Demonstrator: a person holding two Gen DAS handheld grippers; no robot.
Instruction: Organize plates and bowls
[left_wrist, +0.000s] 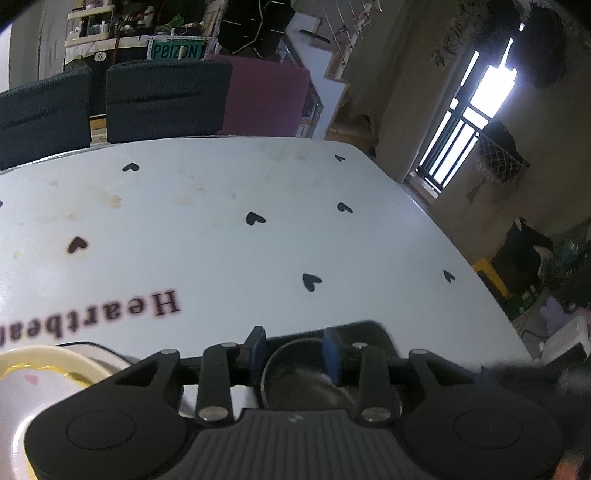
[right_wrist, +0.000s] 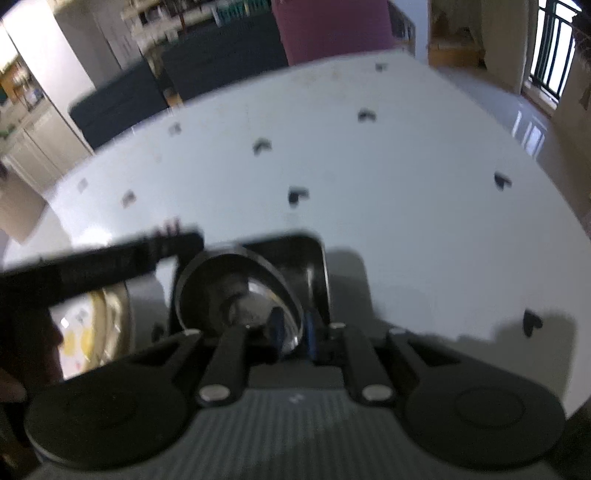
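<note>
A steel bowl (right_wrist: 240, 291) sits in a black square tray (right_wrist: 314, 254) on the white table. My right gripper (right_wrist: 293, 328) is shut on the bowl's near right rim. In the left wrist view the same bowl (left_wrist: 303, 373) and tray (left_wrist: 369, 332) lie under my left gripper (left_wrist: 297, 350), which is open with its blue pads (left_wrist: 258, 341) apart above the bowl. A white plate with a yellow scalloped rim (left_wrist: 33, 373) lies left of the tray; it also shows in the right wrist view (right_wrist: 96, 325).
The white tablecloth (left_wrist: 258, 251) has black hearts and the word "Heartbeat". Dark chairs (left_wrist: 166, 99) stand at the far edge. The left gripper's black body (right_wrist: 92, 266) crosses the right wrist view. The table's right edge (left_wrist: 461, 251) drops to the floor.
</note>
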